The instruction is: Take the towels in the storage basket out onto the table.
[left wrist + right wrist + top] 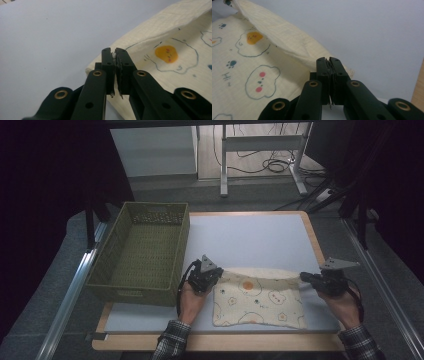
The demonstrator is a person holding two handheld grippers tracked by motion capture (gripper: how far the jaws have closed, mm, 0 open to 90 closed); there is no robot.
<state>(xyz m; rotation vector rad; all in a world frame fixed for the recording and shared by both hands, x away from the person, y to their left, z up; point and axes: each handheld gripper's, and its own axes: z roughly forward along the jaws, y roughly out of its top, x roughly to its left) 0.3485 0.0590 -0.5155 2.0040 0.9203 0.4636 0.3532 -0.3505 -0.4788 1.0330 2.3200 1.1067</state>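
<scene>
Plaid sleeves point(172, 340) enter at the near edge of the counter point(250, 235) as our two hands work a printed cloth. Our left gripper point(218, 276) is clamped on the cloth's point(260, 302) far-left corner; in the left gripper view its black jaws stand pressed together with a sliver of cream fabric point(175, 42) pinched between them point(114, 55). Our right gripper point(303, 277) is likewise clamped on the far-right corner, and in the right gripper view point(327, 61) its jaws meet on the folded hem point(287, 42).

Between the two grippers the far edge of the cloth is lifted and curled over toward us, forming a raised fold that runs left to right, while the rest of the fabric lies flat on the pale counter, toward its near right. Cartoon outlines with orange and pink spots and small paw prints dot the cream surface.

Just left of our left gripper sits a green woven basket point(177, 250), its near-right corner close to that hand; we see no contents in it. A wooden rim point(312, 240) frames the counter, with metal rails point(70, 295) running along both sides. Beyond the far edge, a white desk frame point(260, 142) and loose cables point(270, 165) stand on the floor.
</scene>
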